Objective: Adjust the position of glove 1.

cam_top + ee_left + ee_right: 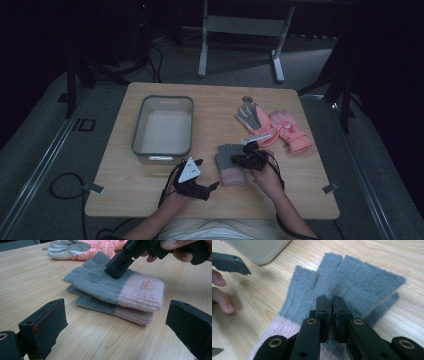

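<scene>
Two grey-and-pink knit gloves (117, 293) lie stacked near the front of the desk (150, 187), right hand-held gripper (331, 306) pinching the top one's knit (probably to lift it into the grey bin (162, 125)), while the left hand-held gripper (205, 189) waits beside them, jaws wide and empty.

The left tool's (116, 327) jaws stood wide apart over the table (30, 282); the right tool (120, 261) pressed onto stacked grey-pink gloves (117, 290).
</scene>
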Demonstrator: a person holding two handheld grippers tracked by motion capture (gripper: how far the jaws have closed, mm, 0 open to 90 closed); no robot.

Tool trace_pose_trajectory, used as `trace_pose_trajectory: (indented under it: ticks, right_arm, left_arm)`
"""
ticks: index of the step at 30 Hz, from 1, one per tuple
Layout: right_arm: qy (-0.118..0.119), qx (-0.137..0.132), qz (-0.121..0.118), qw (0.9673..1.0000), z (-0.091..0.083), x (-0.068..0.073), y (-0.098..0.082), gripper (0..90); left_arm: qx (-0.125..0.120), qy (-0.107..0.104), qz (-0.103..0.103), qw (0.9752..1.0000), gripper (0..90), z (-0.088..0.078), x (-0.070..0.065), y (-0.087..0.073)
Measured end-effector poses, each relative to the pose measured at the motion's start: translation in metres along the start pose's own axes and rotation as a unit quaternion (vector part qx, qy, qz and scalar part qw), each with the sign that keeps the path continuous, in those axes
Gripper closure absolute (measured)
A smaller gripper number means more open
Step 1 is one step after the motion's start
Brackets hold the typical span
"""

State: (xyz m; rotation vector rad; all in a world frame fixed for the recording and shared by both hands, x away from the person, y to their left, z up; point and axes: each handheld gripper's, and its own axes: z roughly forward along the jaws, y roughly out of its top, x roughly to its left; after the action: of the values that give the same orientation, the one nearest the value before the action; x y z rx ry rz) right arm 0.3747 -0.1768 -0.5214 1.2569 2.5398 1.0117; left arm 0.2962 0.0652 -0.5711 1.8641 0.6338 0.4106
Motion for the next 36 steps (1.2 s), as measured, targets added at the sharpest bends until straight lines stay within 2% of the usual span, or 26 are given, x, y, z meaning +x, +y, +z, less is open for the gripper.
trace_pose_trajectory:
  ticks: [8, 11, 12, 16, 17, 18, 20, 23, 25, 27, 30, 32, 33, 34, 36]
  right_arm:
    - [-0.002, 0.005, 0.008, 1.0, 0.006, -0.003, -0.004, 83.5]
    - [-0.009, 0.009, 0.01, 0.9999, 0.01, -0.003, -0.008, 75.6]
    - [-0.009, 0.009, 0.01, 0.9999, 0.01, -0.003, -0.008, 75.6]
    - [-0.021, 0.011, -0.003, 0.9997, 0.013, -0.002, -0.01, 70.1]
    - [-0.028, 0.011, -0.017, 0.9994, 0.014, 0.0, -0.01, 67.2]
    - [-0.031, 0.011, -0.02, 0.9993, 0.015, 0.001, -0.011, 66.2]
    - [-0.031, 0.011, -0.02, 0.9993, 0.015, 0.001, -0.011, 66.2]
    - [-0.029, 0.008, -0.021, 0.9993, 0.014, 0.0, -0.011, 62.1]
    - [-0.025, 0.003, -0.024, 0.9994, 0.01, 0.0, -0.011, 56.7]
    - [-0.019, -0.009, -0.022, 0.9995, 0.0, 0.0, -0.009, 56.4]
    - [-0.032, -0.024, -0.028, 0.9988, -0.014, -0.004, -0.005, 55.5]
    - [-0.036, -0.029, -0.025, 0.9986, -0.021, -0.008, -0.003, 54.7]
    - [-0.044, -0.042, -0.021, 0.9979, -0.037, -0.017, 0.004, 54.2]
    - [-0.044, -0.042, -0.021, 0.9979, -0.037, -0.017, 0.004, 54.2]
    - [-0.046, -0.049, -0.017, 0.9976, -0.045, -0.021, 0.009, 53.9]
  left_arm:
    - [0.0, 0.0, -0.001, 1.0, 2.6, 0.0, 0.0, 0.0]
    - [0.001, 0.0, 0.001, 1.0, 2.7, 0.0, 0.0, 0.0]
    - [0.001, 0.0, 0.001, 1.0, 2.7, 0.0, 0.0, 0.0]
    - [0.0, -0.004, -0.01, 0.9999, 2.7, 0.0, 0.002, 0.0]
    - [0.0, -0.006, -0.013, 0.9999, 2.7, 0.0, 0.003, 0.0]
    - [-0.001, -0.007, -0.015, 0.9999, 2.7, 0.0, 0.004, 0.0]
    - [-0.001, -0.007, -0.015, 0.9999, 2.7, 0.0, 0.004, 0.0]
    - [0.002, -0.008, -0.001, 1.0, 2.7, 0.0, 0.001, 0.0]
    - [0.001, -0.014, 0.006, 0.9999, 2.6, 0.0, 0.0, 0.0]
    - [-0.01, -0.032, 0.006, 0.9994, 2.4, 0.0, 0.0, 0.001]
    - [-0.02, -0.064, 0.002, 0.9977, 1.8, -0.001, -0.004, 0.009]
    - [-0.025, -0.068, 0.004, 0.9974, 1.7, -0.001, -0.006, 0.012]
    - [-0.028, -0.077, 0.008, 0.9966, 1.8, 0.0, -0.009, 0.021]
    - [-0.026, -0.083, 0.013, 0.9961, 1.8, 0.001, -0.01, 0.025]
    - [-0.008, -0.087, 0.037, 0.9955, 1.8, 0.006, -0.011, 0.033]
